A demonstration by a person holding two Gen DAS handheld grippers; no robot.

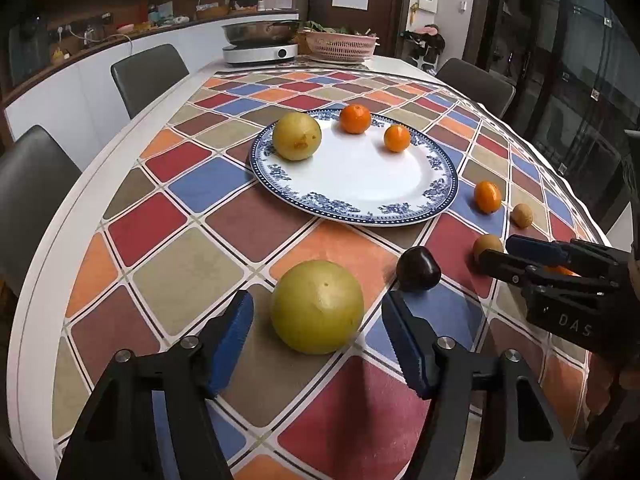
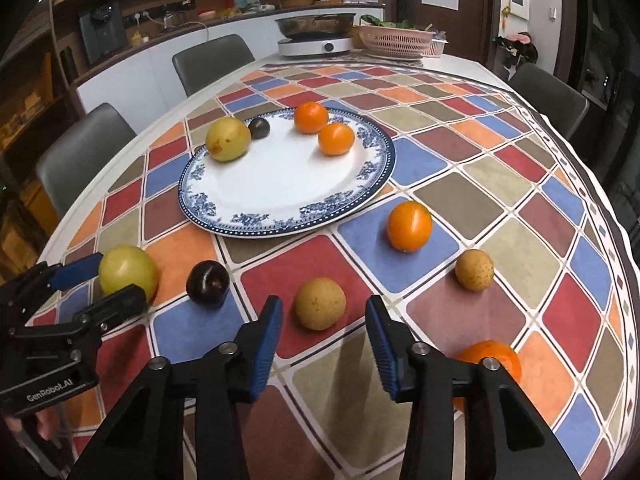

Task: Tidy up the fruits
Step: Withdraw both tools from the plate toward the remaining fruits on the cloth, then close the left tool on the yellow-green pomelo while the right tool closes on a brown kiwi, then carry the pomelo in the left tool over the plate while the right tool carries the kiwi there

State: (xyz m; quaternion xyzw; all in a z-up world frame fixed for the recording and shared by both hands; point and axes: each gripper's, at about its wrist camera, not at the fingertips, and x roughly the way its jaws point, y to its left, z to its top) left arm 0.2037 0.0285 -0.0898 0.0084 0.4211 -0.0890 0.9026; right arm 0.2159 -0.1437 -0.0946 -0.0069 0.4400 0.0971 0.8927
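Note:
A blue-rimmed white plate (image 1: 360, 184) (image 2: 276, 196) holds a yellow pear (image 1: 297, 136), two oranges (image 1: 355, 119) (image 1: 397, 138) and a dark plum (image 2: 259, 128). On the cloth lie a big yellow pear (image 1: 317, 306) (image 2: 127, 270), a dark plum (image 1: 418, 269) (image 2: 208, 282), two small brown fruits (image 2: 320, 303) (image 2: 474, 270) and two oranges (image 2: 409, 226) (image 2: 492, 360). My left gripper (image 1: 318, 342) (image 2: 106, 280) is open with the big pear between its fingers. My right gripper (image 2: 323, 344) (image 1: 496, 252) is open around the nearer brown fruit.
A checked cloth (image 1: 224, 240) covers the white table (image 1: 52, 248). At the far end stand an induction cooker with a pot (image 1: 260, 46) and a pink basket (image 1: 340, 44). Grey chairs (image 1: 148, 76) line the table's left side, another stands at the far right (image 2: 548, 92).

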